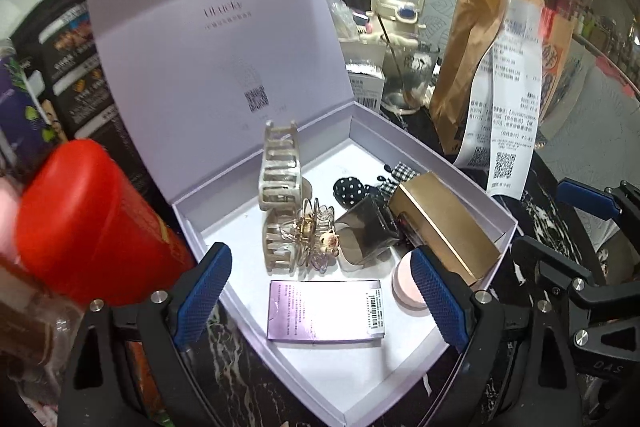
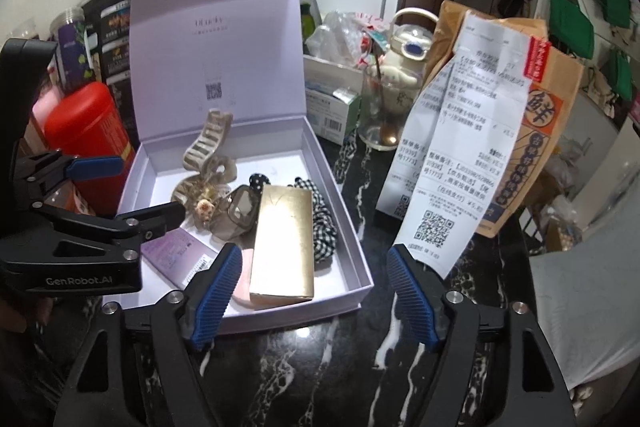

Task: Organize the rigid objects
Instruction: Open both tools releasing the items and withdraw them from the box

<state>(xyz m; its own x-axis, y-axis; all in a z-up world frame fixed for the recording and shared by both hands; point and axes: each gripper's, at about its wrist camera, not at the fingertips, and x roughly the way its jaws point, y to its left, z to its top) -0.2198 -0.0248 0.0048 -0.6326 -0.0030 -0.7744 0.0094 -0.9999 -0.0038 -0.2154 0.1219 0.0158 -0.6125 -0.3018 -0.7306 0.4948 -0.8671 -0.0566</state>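
The left hand-held gripper (image 1: 322, 291) tilts downward over the near half of the open lavender box (image 1: 460, 147), its blue-padded jaws spread wide with nothing pinched; a purple card (image 1: 324, 309) lies flat on the box floor in the gap between them. The right hand-held gripper (image 2: 316, 291) also points down, jaws spread and empty, over the box's near right corner and the dark marble tabletop (image 2: 320, 367); in the left wrist view it shows at 3 o'clock, just outside the box's right wall. Inside the box, toward 12 o'clock, a cream claw clip (image 1: 280, 163) stands on edge, with a clear flower clip (image 1: 312, 227) touching it and a smoky grey clip (image 1: 364, 231) beside that. A gold carton (image 2: 282, 247) lies along the right wall, on top of a checked scrunchie (image 2: 324, 231) and next to a polka-dot one (image 1: 352, 189); a pink round puff (image 1: 408, 287) pokes out beneath the carton's near end. The upright lid (image 1: 208, 39) closes off the far side (no way through there). A red canister (image 1: 88, 223) crowds the left wall at 9 o'clock. At 2 o'clock a brown paper bag (image 2: 552, 131) with a long hanging receipt (image 2: 452, 167) stands near the box. Bare marble lies open toward 6 o'clock, along the box's near rim.
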